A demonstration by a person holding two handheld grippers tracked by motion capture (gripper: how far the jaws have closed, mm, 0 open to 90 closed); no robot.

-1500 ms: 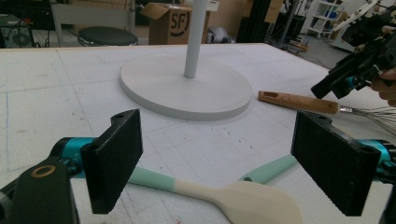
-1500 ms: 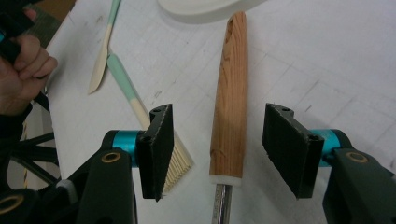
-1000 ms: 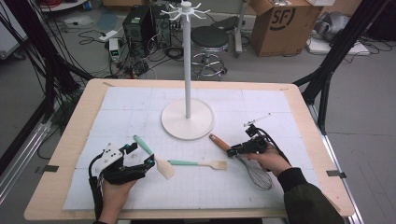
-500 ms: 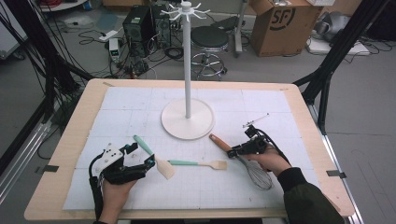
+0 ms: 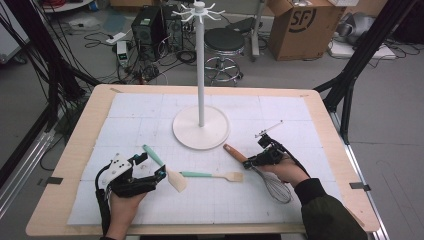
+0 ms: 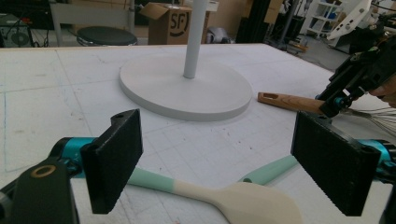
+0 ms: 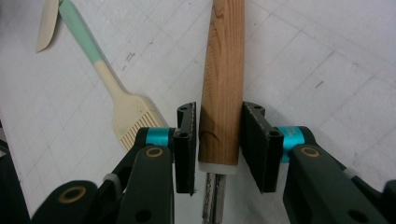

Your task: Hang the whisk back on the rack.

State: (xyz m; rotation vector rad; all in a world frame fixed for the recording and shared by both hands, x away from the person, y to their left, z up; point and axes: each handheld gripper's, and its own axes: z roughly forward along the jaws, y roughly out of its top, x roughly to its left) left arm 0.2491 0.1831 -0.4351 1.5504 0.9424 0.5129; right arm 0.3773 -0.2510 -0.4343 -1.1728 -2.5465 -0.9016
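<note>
The whisk lay on the table, its brown wooden handle between the right gripper jaws, which had just been closing and looked almost touching it. Its wires were thin and silver. The left gripper jaws stood wide over a spatula. A brush lay beside the whisk, and a white stand stood near.

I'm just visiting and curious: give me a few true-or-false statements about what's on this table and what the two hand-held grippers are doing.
1. The right gripper has the whisk's wooden handle between its jaws. True; they have just been closing.
2. The left gripper grips the spatula. False: its jaws are wide open above it.
3. The white stand lies toppled. False: it stands upright.
4. A brush with a green handle lies on the table. True.
</note>
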